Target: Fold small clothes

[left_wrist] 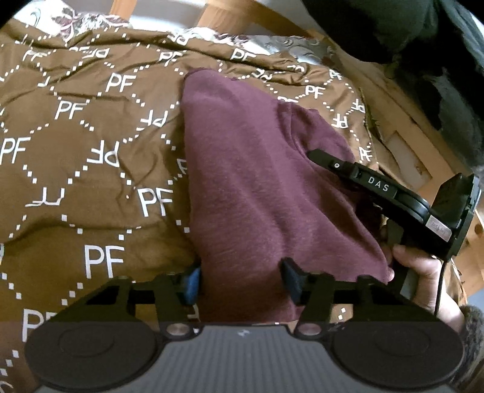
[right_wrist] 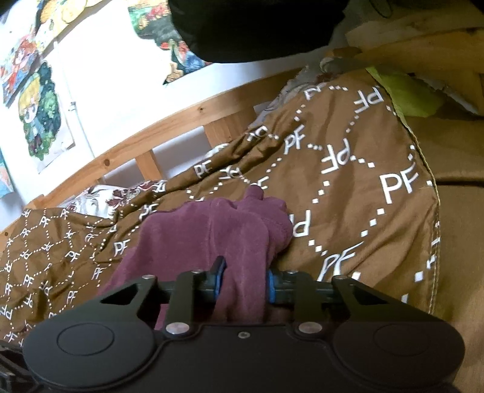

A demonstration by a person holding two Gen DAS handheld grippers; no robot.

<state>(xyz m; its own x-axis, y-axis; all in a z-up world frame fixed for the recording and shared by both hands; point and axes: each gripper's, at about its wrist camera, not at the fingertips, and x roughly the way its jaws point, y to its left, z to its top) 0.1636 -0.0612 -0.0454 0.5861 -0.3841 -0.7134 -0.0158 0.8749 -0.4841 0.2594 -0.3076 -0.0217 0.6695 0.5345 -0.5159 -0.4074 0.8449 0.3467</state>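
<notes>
A maroon garment (left_wrist: 257, 181) lies lengthwise on a brown quilt (left_wrist: 90, 136) printed with white letters. My left gripper (left_wrist: 242, 282) is at the garment's near end, with cloth filling the gap between its pads, which touch it on both sides. My right gripper (right_wrist: 245, 278) is shut on a bunched fold of the same garment (right_wrist: 211, 229) at its right edge. In the left wrist view the right gripper (left_wrist: 320, 157) reaches in from the right, one finger lying on the cloth, and a hand (left_wrist: 423, 272) holds its grip.
A wooden bed rail (right_wrist: 181, 121) runs behind the quilt (right_wrist: 348, 181), with drawings on the white wall (right_wrist: 106, 75) above it. Dark fabric (right_wrist: 257, 27) hangs at the top. A green cloth (right_wrist: 411, 96) lies at the far right corner, beside tan bedding (right_wrist: 453, 211).
</notes>
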